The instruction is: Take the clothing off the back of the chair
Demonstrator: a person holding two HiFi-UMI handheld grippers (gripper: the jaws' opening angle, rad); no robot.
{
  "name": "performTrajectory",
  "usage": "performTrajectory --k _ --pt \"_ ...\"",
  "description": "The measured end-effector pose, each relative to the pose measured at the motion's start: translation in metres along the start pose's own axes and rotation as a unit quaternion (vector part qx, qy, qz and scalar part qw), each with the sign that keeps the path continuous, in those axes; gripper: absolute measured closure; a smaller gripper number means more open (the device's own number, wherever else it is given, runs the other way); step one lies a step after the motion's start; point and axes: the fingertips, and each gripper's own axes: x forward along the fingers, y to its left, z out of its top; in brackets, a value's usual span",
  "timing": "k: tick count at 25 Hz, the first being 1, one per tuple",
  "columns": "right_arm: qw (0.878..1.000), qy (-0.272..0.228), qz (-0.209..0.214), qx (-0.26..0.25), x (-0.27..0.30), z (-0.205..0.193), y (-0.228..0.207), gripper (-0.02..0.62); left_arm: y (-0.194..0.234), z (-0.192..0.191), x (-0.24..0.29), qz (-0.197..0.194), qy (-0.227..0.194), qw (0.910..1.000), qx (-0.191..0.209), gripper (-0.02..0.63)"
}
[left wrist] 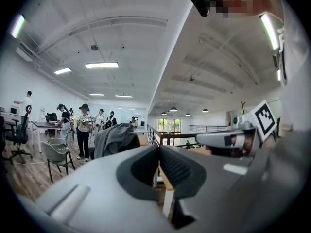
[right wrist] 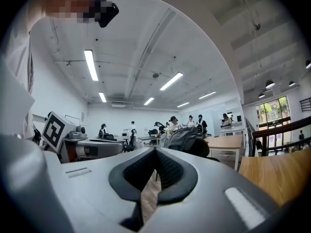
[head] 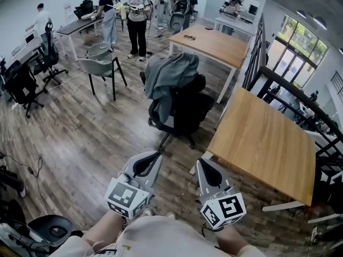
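a plank floor (head: 91, 143) fills most of the head view. at the right stands a long wooden surface (head: 268, 143), and a second wooden surface (head: 214, 44) stands farther back. near the middle, just left of the two, is a black office chair (head: 187, 111). grey clothing (head: 169, 76) hangs draped over the chair's back, covering its top and falling down the left side. it looks like a jacket or shirt, though the folds do not show which. a grey plastic chair (head: 104, 63) stands off to the left, and several people (head: 136, 20) stand at the far end of the room. at the bottom of the view, well apart from the office chair, the left hand-held gripper (head: 158, 155) and right hand-held gripper (head: 199, 163) sit side by side, pointing toward it. in each gripper view the jaws are pressed together at the tips with nothing between them, and the grey clothing shows far beyond them.
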Motion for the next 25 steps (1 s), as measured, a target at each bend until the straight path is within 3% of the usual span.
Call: performTrajectory --k 25 --pt "0.999 0.002 0.041 0.007 -0.033 -0.017 -0.031 0.595 -0.041 -0.012 -0.009 0.057 0.006 0.9983 0.008 0.603"
